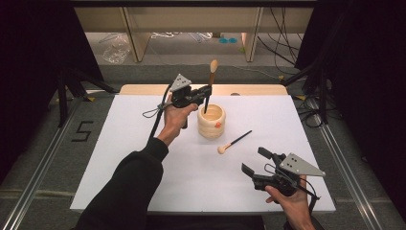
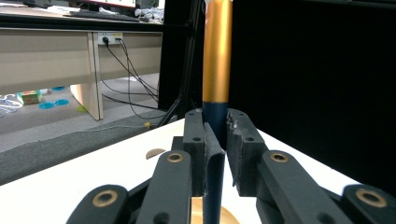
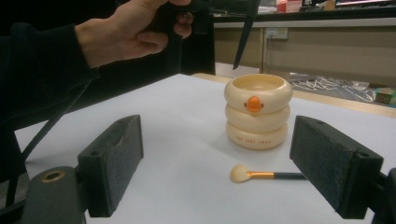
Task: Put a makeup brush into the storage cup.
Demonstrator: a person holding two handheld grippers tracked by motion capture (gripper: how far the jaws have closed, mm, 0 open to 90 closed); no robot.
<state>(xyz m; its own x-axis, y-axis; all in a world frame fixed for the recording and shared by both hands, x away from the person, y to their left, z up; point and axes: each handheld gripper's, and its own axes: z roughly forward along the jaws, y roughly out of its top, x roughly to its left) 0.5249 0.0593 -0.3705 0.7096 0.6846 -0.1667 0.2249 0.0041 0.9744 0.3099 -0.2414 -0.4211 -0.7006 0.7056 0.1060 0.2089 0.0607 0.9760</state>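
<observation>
A cream ringed holder [image 1: 211, 121] with an orange mark stands mid-table, seen too in the right gripper view [image 3: 258, 110]. My left gripper [image 1: 207, 92] is shut on a makeup brush [image 1: 211, 79], held upright above the holder, bristles up and dark tip pointing down over its rim. In the left gripper view the brush's gold and navy handle [image 2: 216, 88] runs up between the closed jaws [image 2: 215, 140]. A second brush [image 1: 234, 142] lies flat on the white board right of the holder [image 3: 261, 175]. My right gripper [image 1: 256, 160] is open near the front right, aimed at that brush.
The white board [image 1: 143, 158] covers a wooden table. Beyond its far edge are desk legs, cables and a plastic bag [image 1: 116, 49] on the floor. Black curtains hang on both sides. A "5" [image 1: 82, 131] is marked on the floor at left.
</observation>
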